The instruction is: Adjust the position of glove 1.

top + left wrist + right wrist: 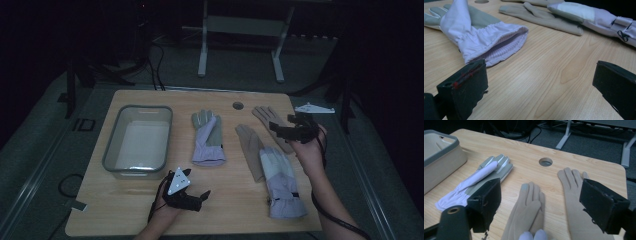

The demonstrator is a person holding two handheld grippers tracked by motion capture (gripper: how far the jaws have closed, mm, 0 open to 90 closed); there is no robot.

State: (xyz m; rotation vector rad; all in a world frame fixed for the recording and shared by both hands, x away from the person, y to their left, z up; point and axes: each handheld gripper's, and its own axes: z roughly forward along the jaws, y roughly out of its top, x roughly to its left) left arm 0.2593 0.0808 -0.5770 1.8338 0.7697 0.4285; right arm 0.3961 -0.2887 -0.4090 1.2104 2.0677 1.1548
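Note:
Two lilac-and-grey gloves and two tan gloves lie on the wooden table (100, 200). One lilac glove (207, 137) lies in the middle, its cuff (496, 42) facing my left gripper (201, 199), which rests open near the front edge with nothing between its jaws (539, 82). The other lilac glove (282, 182) lies to the right and overlaps the nearer tan glove (250, 145). The farther tan glove (267, 120) lies beside it. My right gripper (277, 129) hovers open above the tan gloves (526, 212), holding nothing (544, 202).
An empty grey-rimmed bin (137, 142) stands at the table's left (441, 157). A round hole (238, 106) is in the tabletop near the back. A white three-cornered plate (314, 108) lies at the back right corner. A metal stand (240, 45) is on the floor beyond.

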